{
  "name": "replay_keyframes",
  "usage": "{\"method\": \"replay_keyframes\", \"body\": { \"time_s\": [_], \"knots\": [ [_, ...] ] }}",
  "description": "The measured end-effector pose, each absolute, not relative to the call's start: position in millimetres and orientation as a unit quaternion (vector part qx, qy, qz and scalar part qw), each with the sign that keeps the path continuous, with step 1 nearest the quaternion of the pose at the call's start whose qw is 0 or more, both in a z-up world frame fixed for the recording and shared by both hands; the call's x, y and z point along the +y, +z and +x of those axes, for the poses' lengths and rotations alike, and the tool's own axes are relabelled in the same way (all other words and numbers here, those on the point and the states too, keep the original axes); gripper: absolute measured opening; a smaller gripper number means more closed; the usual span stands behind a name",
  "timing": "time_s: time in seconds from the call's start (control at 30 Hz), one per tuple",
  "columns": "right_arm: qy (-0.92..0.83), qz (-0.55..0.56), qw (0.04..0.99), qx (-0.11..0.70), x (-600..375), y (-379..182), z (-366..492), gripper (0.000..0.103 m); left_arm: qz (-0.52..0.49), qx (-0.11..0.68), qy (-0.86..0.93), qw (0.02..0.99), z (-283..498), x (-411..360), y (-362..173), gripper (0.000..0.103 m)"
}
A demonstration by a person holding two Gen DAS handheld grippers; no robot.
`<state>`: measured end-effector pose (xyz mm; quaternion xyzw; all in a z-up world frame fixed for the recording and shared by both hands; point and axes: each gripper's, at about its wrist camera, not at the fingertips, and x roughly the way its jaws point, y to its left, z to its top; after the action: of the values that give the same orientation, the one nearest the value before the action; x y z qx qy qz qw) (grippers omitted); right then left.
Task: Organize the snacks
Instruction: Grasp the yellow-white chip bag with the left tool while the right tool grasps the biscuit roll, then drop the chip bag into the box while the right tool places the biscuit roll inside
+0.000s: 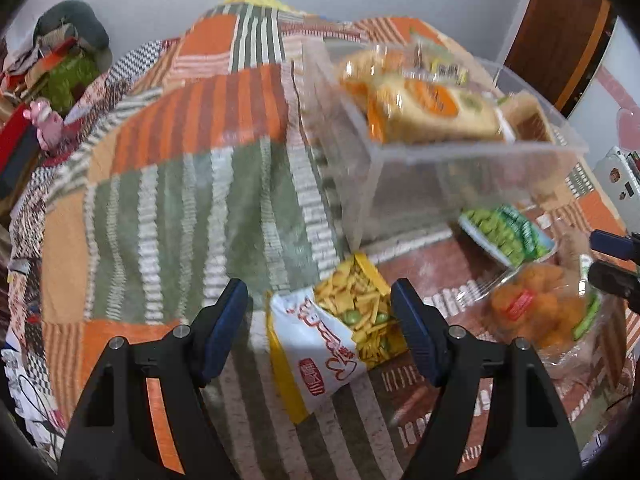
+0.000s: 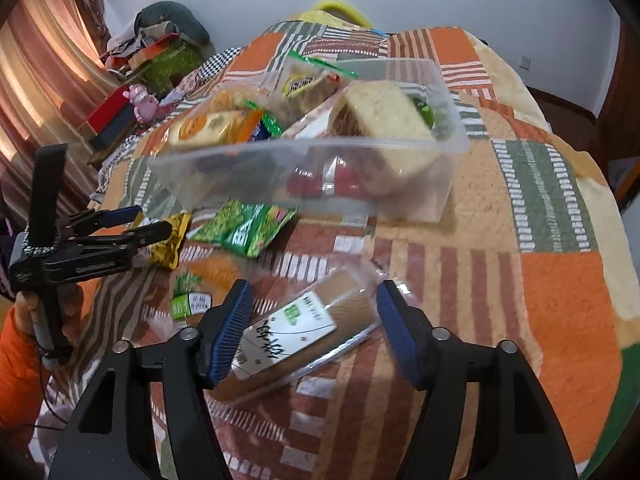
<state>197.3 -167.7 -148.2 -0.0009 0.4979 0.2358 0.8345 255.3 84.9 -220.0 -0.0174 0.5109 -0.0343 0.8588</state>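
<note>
In the left wrist view my left gripper (image 1: 320, 322) is open above the quilt. A white and yellow bag of crackers and green peas (image 1: 340, 332) lies between its fingers, and the pads do not press on it. My right gripper (image 2: 314, 328) is also open, straddling a wrapped brown cake with a white label (image 2: 300, 328). The clear plastic box (image 1: 440, 176) (image 2: 320, 172) stands just beyond, with several wrapped cakes inside. A green pea bag (image 1: 508, 232) (image 2: 244, 228) and a clear pack of orange snacks (image 1: 532, 308) lie in front of the box.
The patchwork quilt (image 2: 560, 280) covers the whole work surface. A small green packet (image 2: 188, 300) lies left of the cake. A person's hand in an orange sleeve (image 2: 24, 344) holds the left gripper (image 2: 152, 222). Boxes, clothes and a pink toy (image 2: 140, 100) crowd the far left.
</note>
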Motion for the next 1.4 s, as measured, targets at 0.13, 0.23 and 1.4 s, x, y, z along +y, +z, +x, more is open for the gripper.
{"method": "replay_keyframes", "body": {
  "time_s": [0.13, 0.23, 1.4],
  "knots": [
    [0.233, -0.01, 0.834, 0.5, -162, -153, 194, 0.072, -0.025, 0.51, -0.036, 0.859, 250, 80, -233, 0.076],
    [0.229, -0.018, 0.836, 0.498, -161, -156, 191, 0.076, -0.019, 0.507, -0.039, 0.861, 245, 76, -236, 0.077],
    [0.229, 0.043, 0.835, 0.499, -202, -157, 185, 0.032, -0.02, 0.453, -0.046, 0.89, 174, 68, -168, 0.055]
  ]
}}
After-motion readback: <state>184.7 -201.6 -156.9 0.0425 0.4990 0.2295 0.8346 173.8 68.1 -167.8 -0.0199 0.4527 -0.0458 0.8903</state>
